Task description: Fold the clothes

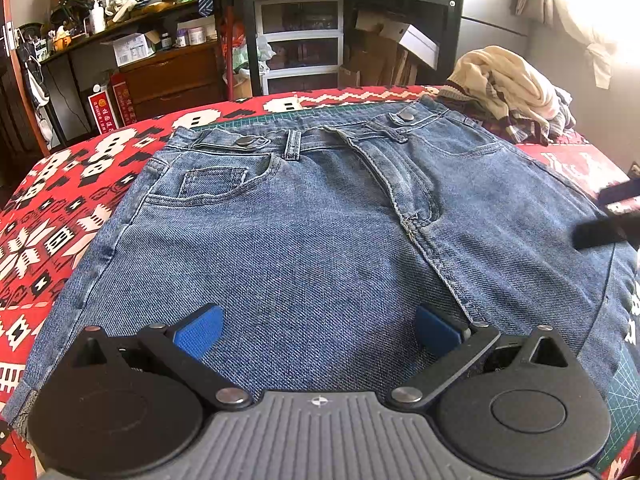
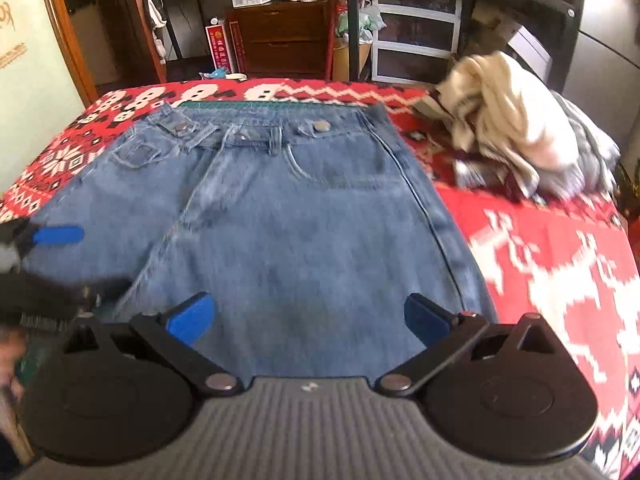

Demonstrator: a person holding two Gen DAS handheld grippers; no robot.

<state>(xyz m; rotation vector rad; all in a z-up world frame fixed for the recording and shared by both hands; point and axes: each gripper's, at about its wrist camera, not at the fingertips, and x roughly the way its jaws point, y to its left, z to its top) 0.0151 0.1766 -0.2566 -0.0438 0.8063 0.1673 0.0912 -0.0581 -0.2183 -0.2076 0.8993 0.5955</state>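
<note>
Blue jeans (image 1: 320, 216) lie flat on the red patterned cloth, waistband at the far side, front up. In the right wrist view the same jeans (image 2: 288, 216) fill the middle. My left gripper (image 1: 318, 330) hovers open over the lower part of the denim, its blue pads wide apart with nothing between them. My right gripper (image 2: 306, 318) is open too, above the jeans' right half. The right gripper shows as a dark blur at the right edge of the left wrist view, and a blue finger (image 2: 60, 235) of the left gripper appears at the left edge of the right wrist view.
A heap of cream and grey clothes (image 1: 516, 92) sits at the far right of the table (image 1: 60, 216); the pile (image 2: 520, 132) shows blurred in the right view. A green cutting mat (image 1: 624, 392) peeks out under the jeans. Shelves, drawers and boxes stand beyond the far edge.
</note>
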